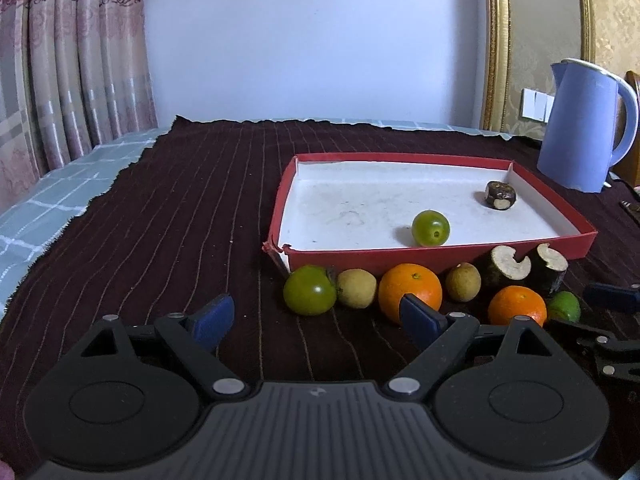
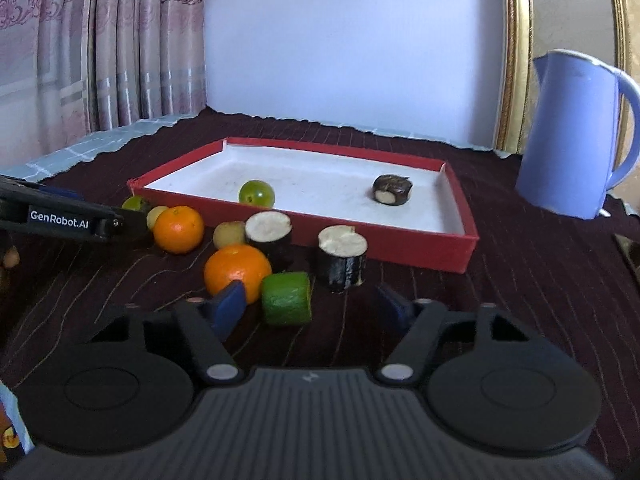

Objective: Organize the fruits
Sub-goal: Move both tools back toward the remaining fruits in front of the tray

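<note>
Curtains (image 1: 72,80) hang at ten o'clock beside a pale wall; dark striped cloth (image 1: 160,220) covers the table, bare at nine o'clock. Red tray (image 1: 432,256) holds a green fruit (image 1: 430,228); oranges (image 1: 410,292) crowd its near edge; left gripper (image 1: 316,316) gapes empty; right gripper (image 2: 308,304) stands apart around the lime piece (image 2: 286,298), not touching.

"GenRobot.AI" on the left gripper (image 2: 72,220)
</note>
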The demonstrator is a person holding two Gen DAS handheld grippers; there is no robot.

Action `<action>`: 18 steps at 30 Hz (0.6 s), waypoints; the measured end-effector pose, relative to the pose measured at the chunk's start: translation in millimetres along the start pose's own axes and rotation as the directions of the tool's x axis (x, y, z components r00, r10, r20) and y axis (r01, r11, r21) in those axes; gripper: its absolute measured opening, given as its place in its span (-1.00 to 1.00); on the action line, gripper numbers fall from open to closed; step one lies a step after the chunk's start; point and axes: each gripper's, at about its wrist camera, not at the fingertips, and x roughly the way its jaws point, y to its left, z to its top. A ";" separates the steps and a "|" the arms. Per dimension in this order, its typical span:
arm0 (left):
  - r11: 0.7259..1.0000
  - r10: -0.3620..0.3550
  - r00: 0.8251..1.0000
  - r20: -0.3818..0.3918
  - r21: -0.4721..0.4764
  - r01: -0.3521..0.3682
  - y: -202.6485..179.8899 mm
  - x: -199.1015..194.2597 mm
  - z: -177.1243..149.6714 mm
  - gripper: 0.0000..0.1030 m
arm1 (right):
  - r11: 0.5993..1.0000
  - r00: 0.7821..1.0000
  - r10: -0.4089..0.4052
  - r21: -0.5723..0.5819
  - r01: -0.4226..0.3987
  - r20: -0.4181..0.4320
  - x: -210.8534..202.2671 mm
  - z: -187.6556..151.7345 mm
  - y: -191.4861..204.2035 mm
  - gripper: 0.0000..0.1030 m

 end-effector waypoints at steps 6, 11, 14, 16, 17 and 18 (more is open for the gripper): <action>1.000 -0.019 1.000 -0.004 0.007 0.019 4.3 0.5 -0.6 0.75 | 0.999 0.998 0.053 0.013 -0.053 -0.014 0.0 1.3 -1.3 -0.15; 1.000 0.009 1.000 -0.003 0.007 -0.009 10.0 3.4 0.5 0.75 | 1.000 0.999 0.028 -0.008 -0.028 -0.029 2.1 -0.1 -1.9 -0.20; 0.998 0.054 0.999 -0.004 0.029 -0.054 11.2 7.7 1.6 0.75 | 1.000 0.999 0.020 -0.019 -0.021 -0.040 5.5 -0.8 -0.4 -0.20; 0.996 0.073 0.997 -0.003 0.049 -0.073 12.2 10.9 1.4 0.75 | 0.999 0.999 0.026 -0.024 -0.027 -0.048 7.8 -0.2 2.1 -0.33; 0.995 0.075 0.997 -0.004 0.059 -0.075 13.1 12.4 1.5 0.75 | 0.999 0.999 0.023 -0.028 -0.024 -0.049 8.7 0.3 3.2 -0.34; 0.995 0.076 0.997 -0.006 0.073 -0.075 14.3 14.7 1.7 0.75 | 0.999 0.999 0.020 -0.032 -0.022 -0.050 9.3 0.8 4.0 -0.34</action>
